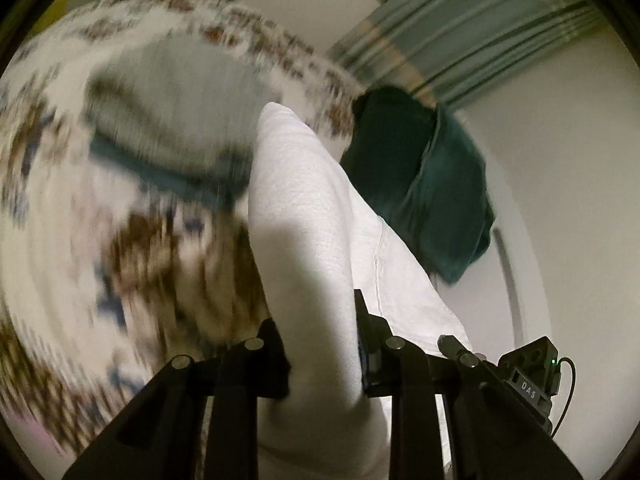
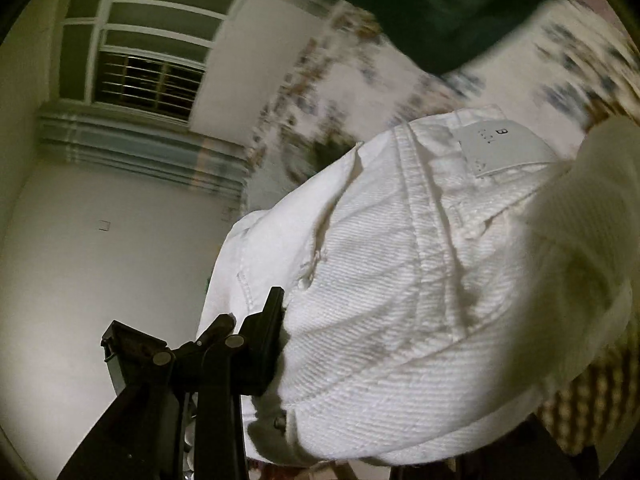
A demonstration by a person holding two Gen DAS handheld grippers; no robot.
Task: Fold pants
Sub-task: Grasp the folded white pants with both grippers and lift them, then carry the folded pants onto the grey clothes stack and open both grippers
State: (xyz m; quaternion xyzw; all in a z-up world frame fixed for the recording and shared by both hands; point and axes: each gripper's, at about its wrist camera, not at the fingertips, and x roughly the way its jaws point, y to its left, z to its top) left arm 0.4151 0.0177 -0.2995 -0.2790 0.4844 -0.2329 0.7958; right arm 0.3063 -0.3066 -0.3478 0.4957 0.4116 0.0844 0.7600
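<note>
**A:** What do you have on the left wrist cam, left to right?

**B:** Far left is a blurred white bedsheet with a brown and blue floral print point(image 1: 80, 208). On it lies a folded grey-and-teal garment point(image 1: 168, 128), smeared by motion. Centre: the white twill cotton pants point(image 1: 304, 216) rise as a fold out of my left gripper point(image 1: 322, 344). Jaws are nearly together with the cloth pinched between them; black fingers point(image 1: 276, 356) press it on both sides. To the right of the pants sits a dark green folded cloth point(image 1: 424, 176) at the edge of the sheet. Behind that are a plain white wall point(image 1: 560, 168) and grey-green striped curtains point(image 1: 480, 32).

**A:** Right wrist cam?

**B:** Left side is wall, a barred window point(image 2: 148, 80) and the same striped curtain band point(image 2: 136, 144) under it. Low centre-left, my right gripper point(image 2: 276, 344); only one black finger point(image 2: 266, 348) shows, pressed against the waistband area. The other finger is hidden behind the cloth. Jaws partly closed, denim bunched in them, so I read it as gripped. The pants fill the centre and right, with the rear label patch point(image 2: 504, 144) facing the lens and a metal rivet point(image 2: 279, 423) low down. Top right: the dark green cloth point(image 2: 440, 8) over blurred floral sheet point(image 2: 580, 64).

**A:** Pants location?

**B:** Held in both grippers, above the sheet; lower part out of frame.
</note>
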